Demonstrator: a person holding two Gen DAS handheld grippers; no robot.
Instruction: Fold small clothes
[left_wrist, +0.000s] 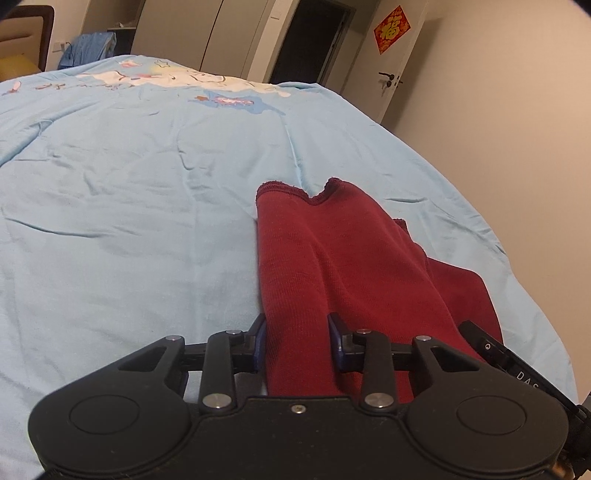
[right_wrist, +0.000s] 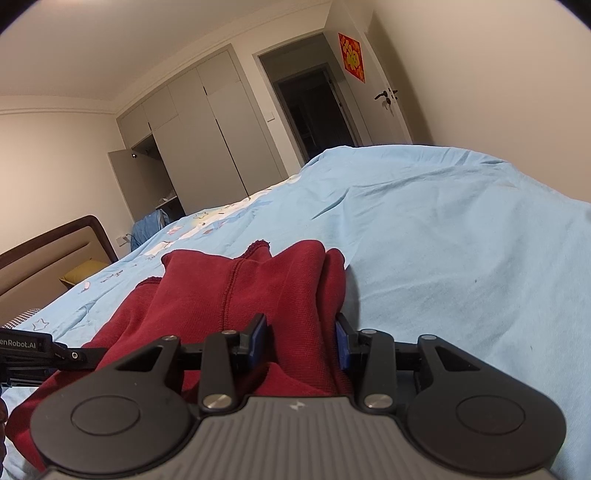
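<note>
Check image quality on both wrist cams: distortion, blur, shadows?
Left wrist: strong fisheye bend, dark vignette corners, the red garment sharp, light soft and even. Right wrist: same bowing; gripper body blurred up close; a soft shadow falls on the blue bedsheet beside the garment.

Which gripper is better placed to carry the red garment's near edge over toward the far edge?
Neither clearly; both. The left hand-held gripper and right hand-held gripper each have red garment between their fingers, at opposite sides of the near edge on the blue bedsheet, so moving together seems best.
</note>
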